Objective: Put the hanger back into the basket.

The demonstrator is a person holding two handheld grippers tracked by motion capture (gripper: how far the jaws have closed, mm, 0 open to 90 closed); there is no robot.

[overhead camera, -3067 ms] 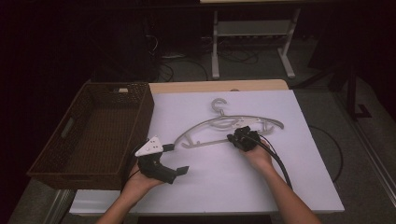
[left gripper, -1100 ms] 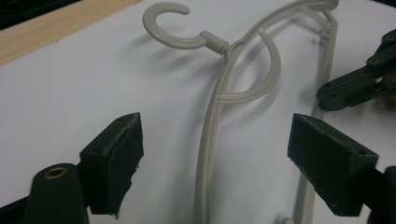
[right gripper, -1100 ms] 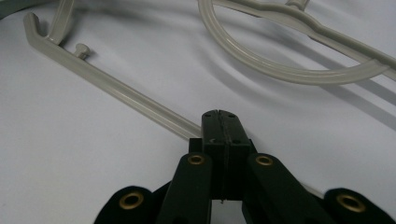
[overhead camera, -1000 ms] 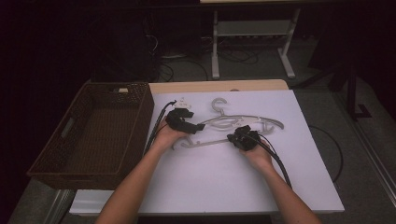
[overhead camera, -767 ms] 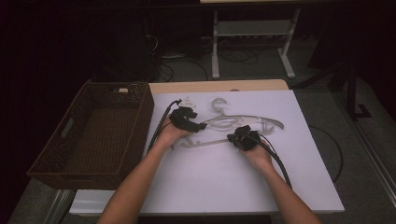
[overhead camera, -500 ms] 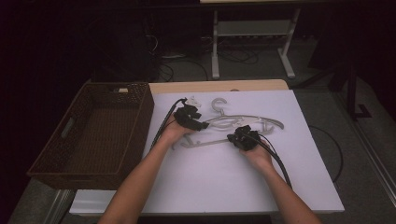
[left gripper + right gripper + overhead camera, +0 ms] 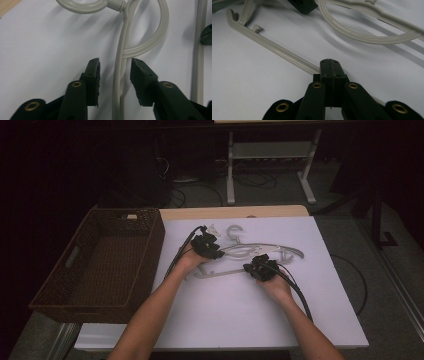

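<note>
The left gripper [image 7: 113, 75] stands with jaws parted around the upper arm of a pale plastic hanger [image 7: 120, 62], the rod between the pads, not yet pinched. The right gripper [image 7: 329, 67] is clamped on the hanger's lower bar [image 7: 274, 50]. The hanger [image 7: 260, 251] lies flat on a white table [image 7: 240, 315], beside a brown wicker basket [image 7: 100, 265] at its left edge.

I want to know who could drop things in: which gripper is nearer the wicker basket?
Left. The left gripper sits nearer the basket; the right gripper is farther off, clamped on the hanger.
</note>
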